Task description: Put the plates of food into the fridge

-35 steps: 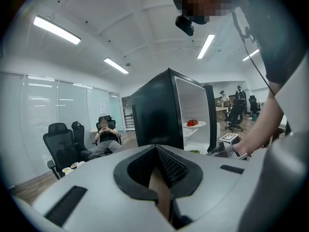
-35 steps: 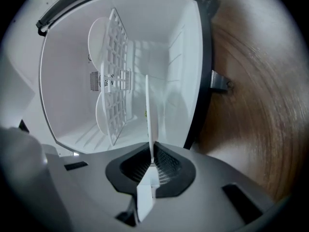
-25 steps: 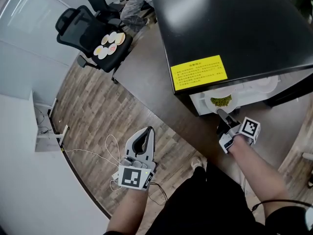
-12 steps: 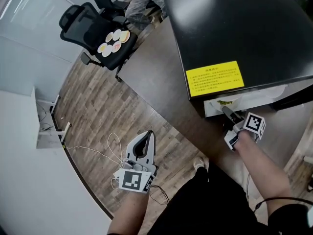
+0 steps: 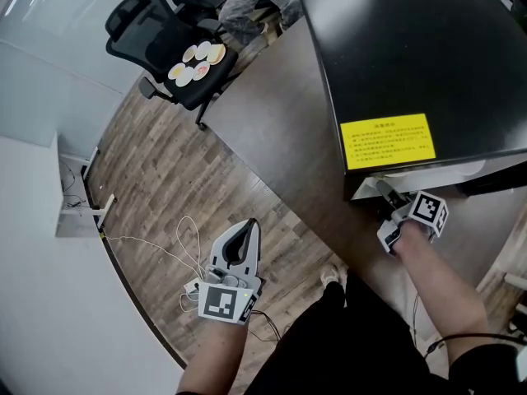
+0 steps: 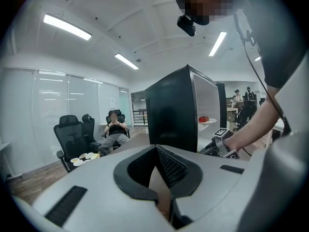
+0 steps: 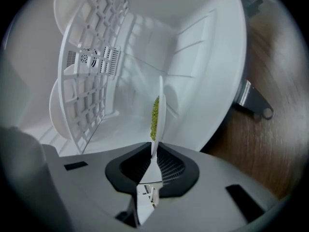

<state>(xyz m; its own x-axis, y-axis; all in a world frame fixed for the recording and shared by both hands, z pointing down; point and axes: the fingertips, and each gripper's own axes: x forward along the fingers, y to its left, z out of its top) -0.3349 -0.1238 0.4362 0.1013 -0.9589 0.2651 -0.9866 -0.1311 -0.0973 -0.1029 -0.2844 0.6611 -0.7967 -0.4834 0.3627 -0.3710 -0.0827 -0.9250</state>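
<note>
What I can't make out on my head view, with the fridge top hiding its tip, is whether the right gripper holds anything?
Observer: Yes. The right gripper is shut on the rim of a white plate carrying green food.
Operator: Is that plate inside the fridge?
Observer: It is. The fridge's white inner wall surrounds it, and a white grid shelf stands beside it. Whether the plate rests on anything I cannot tell.
Operator: Is anything else stored in there?
Observer: The left gripper view shows red food on a second plate, apparently on a higher shelf inside.
</note>
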